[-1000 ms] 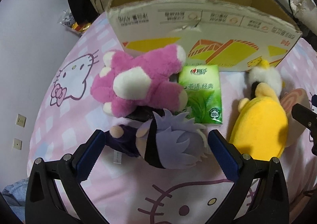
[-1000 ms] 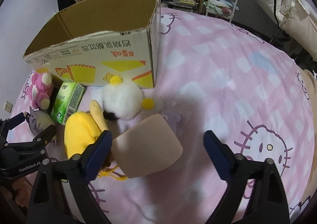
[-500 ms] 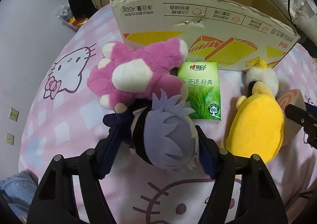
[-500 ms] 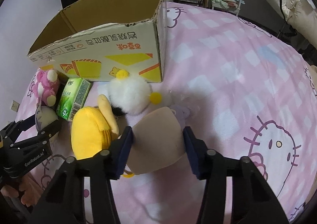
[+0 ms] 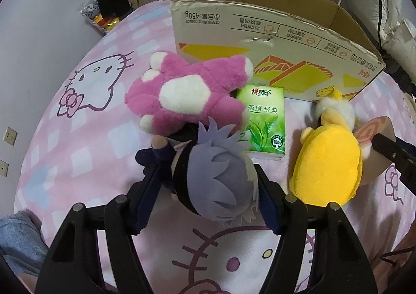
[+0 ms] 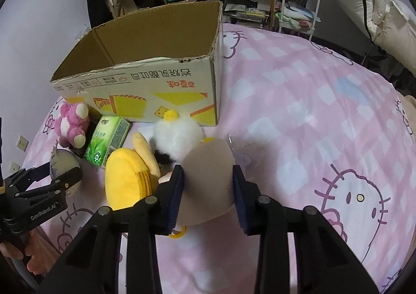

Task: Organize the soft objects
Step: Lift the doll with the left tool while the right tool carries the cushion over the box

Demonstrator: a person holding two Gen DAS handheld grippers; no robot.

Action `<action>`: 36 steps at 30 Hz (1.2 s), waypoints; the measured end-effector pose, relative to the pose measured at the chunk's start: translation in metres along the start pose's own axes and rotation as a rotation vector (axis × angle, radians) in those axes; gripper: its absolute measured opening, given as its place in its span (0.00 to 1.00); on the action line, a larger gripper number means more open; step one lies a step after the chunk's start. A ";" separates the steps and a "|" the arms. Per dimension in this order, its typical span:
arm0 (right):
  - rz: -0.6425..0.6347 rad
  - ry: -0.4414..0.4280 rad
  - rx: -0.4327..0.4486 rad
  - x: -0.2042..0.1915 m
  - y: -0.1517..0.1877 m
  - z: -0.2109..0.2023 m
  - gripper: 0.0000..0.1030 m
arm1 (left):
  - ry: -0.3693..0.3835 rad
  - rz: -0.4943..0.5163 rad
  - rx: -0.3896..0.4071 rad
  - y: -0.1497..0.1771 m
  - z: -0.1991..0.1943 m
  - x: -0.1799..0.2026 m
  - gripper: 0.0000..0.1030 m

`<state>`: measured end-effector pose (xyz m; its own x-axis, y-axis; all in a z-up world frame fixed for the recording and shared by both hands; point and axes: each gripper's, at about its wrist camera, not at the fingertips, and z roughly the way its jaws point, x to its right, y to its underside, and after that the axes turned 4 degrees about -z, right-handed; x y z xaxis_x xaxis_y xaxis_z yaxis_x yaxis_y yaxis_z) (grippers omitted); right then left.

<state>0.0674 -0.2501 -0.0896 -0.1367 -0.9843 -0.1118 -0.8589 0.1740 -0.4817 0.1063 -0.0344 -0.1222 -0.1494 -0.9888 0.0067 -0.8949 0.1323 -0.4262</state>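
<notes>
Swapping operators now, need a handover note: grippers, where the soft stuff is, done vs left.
Left gripper: shut on the purple-haired doll.
Right gripper: jaws closing, tan flat plush between them, pads already touching it.
Pink plush, green tissue pack, yellow plush and white fluffy plush lie on the bed in front of the cardboard box.
Done: nothing visibly boxed; box floor hidden.
Left: lift both, box everything.

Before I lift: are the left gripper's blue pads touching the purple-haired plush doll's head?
Touching. The left wrist view shows both blue pads pressed into the sides of the purple-haired plush doll's head, no gap on either side.
</notes>
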 end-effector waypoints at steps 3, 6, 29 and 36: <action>0.007 0.018 0.030 0.000 0.001 -0.008 0.37 | 0.005 -0.003 0.010 0.003 -0.006 0.002 0.66; 0.014 0.037 0.132 0.000 0.002 -0.026 0.37 | 0.015 -0.010 0.025 0.006 -0.011 0.001 0.66; -0.094 0.002 0.506 -0.026 0.013 -0.102 0.37 | 0.001 -0.006 0.458 0.019 -0.106 -0.003 0.66; -0.106 0.017 0.619 -0.033 0.010 -0.128 0.37 | 0.010 0.062 0.664 0.022 -0.157 0.009 0.66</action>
<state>0.0001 -0.2197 0.0201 -0.0790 -0.9966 -0.0245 -0.4242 0.0559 -0.9038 0.0196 -0.0298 0.0104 -0.1994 -0.9795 -0.0287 -0.4357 0.1149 -0.8927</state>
